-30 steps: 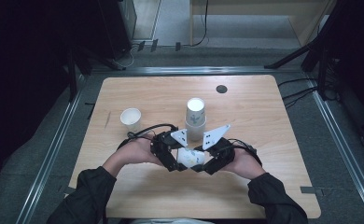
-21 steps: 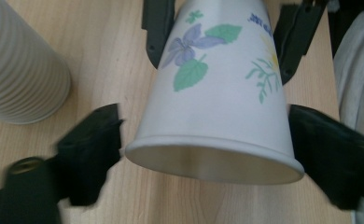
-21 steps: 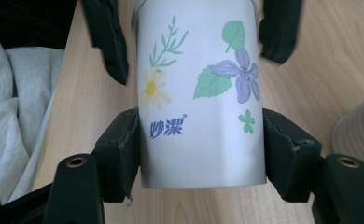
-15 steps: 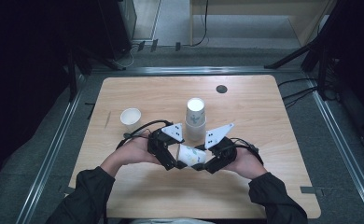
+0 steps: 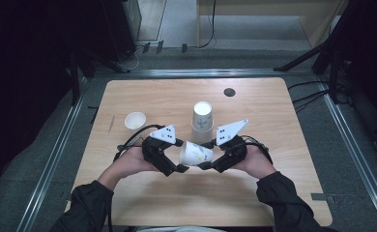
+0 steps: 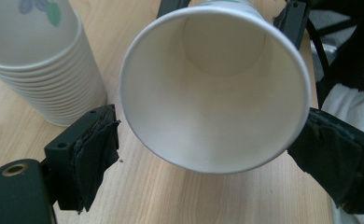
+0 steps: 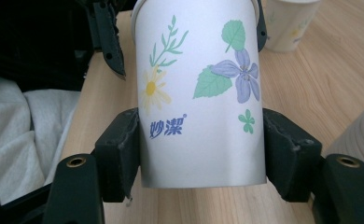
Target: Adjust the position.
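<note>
Lying sideways: white paper cup (image 7: 201, 93), printed daisy, purple flower, green leaves
Right gripper (image 5: 207, 155): jaws clamp its base
Left gripper (image 5: 179, 155): jaws just spread, clear of its rim

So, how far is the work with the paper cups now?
Done: one single cup stands upright, apart from the stack of cups. In hand: the right gripper clamps a flowered cup on its side; the left gripper has just been opening, its jaws beside the rim without pressing. Left: probably setting this cup down, then the stack.
</note>
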